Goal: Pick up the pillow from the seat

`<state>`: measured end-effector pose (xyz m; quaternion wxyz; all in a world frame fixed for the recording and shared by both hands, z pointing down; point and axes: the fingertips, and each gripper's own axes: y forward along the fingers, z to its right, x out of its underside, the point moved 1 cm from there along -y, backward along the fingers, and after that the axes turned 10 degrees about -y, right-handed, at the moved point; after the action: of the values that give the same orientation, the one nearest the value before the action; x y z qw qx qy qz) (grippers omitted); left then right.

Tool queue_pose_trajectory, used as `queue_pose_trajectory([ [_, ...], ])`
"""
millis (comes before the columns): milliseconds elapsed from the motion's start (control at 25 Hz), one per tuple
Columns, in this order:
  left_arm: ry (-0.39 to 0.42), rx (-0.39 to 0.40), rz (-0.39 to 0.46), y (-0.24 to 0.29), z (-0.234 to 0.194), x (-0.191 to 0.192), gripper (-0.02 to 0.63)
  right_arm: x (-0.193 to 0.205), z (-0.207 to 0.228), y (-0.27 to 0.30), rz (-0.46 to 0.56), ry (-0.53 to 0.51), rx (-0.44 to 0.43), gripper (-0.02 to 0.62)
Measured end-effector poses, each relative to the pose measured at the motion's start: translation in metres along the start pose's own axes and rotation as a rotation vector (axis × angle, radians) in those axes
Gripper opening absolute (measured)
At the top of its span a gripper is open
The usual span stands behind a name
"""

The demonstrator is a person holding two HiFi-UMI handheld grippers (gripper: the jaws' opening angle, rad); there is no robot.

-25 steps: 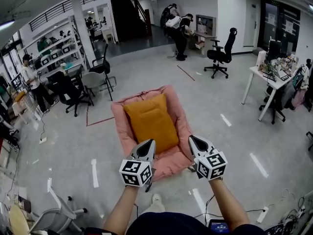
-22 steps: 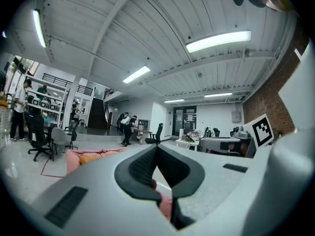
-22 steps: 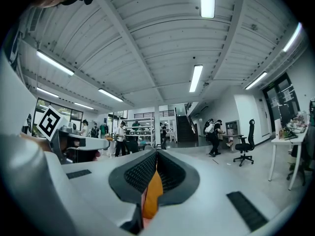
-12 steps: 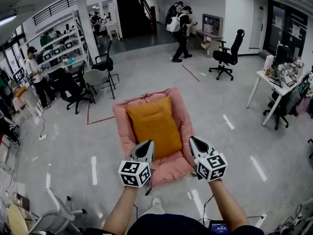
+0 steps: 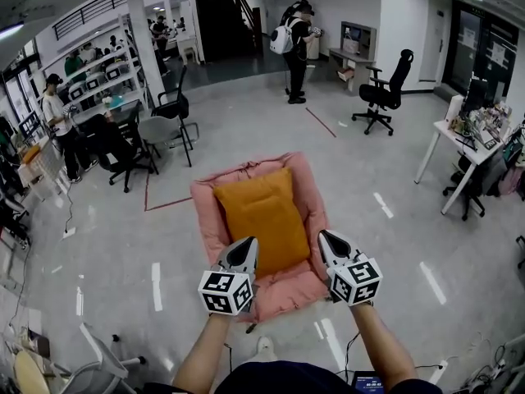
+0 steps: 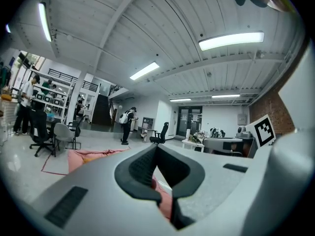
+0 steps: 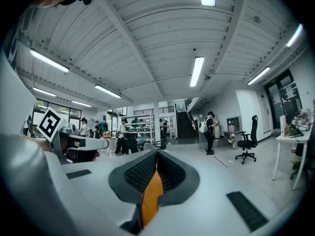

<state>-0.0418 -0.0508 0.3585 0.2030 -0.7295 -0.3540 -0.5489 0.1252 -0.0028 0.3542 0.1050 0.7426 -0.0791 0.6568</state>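
Pickup not begun, by my reading. Orange pillow [image 5: 261, 218] lies flat on the pink seat [image 5: 289, 292], roughly centred, with pink rim showing on all sides; nothing lifts or creases it. Your left gripper [image 5: 244, 250] hangs over the pillow's near left corner. Your right gripper [image 5: 331, 243] hangs over the seat's near right side, just beside the pillow's right edge. Both appear to be above the fabric, though the head view does not settle whether either touches it. Both pairs of jaws are pressed together at the tips and grip nothing: the left gripper view shows only pink seat beyond the closed tips, and the right gripper view only a strip of orange pillow behind them. Outstanding, in my judgement: part the jaws, bring them down on the pillow's near edge or sides, close on the fabric, and raise it clear of the seat. A person with a backpack [image 5: 295, 48] and a black office chair [image 5: 384, 93] stand well apart on the far side and do not bear on the work.
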Motion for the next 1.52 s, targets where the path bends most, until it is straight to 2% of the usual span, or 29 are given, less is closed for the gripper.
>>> queue_pose_trajectory([
  [480,-0.014,0.006,-0.001,0.028,-0.055,-0.021,0.003,-0.009,0.008,0.061,-0.011,-0.004,0.02,0.018],
  [720,0.011,-0.004,0.003,0.035,-0.079,-0.03,0.003,-0.011,0.008,0.086,-0.014,-0.001,0.036,0.018],
  [1080,-0.039,0.008,0.012,0.047,-0.113,-0.037,0.003,-0.007,0.009,0.117,-0.036,-0.008,0.067,0.018],
  [1520,-0.095,0.011,-0.031,0.056,-0.151,-0.02,0.003,0.008,-0.004,0.147,-0.092,-0.014,0.071,0.018],
])
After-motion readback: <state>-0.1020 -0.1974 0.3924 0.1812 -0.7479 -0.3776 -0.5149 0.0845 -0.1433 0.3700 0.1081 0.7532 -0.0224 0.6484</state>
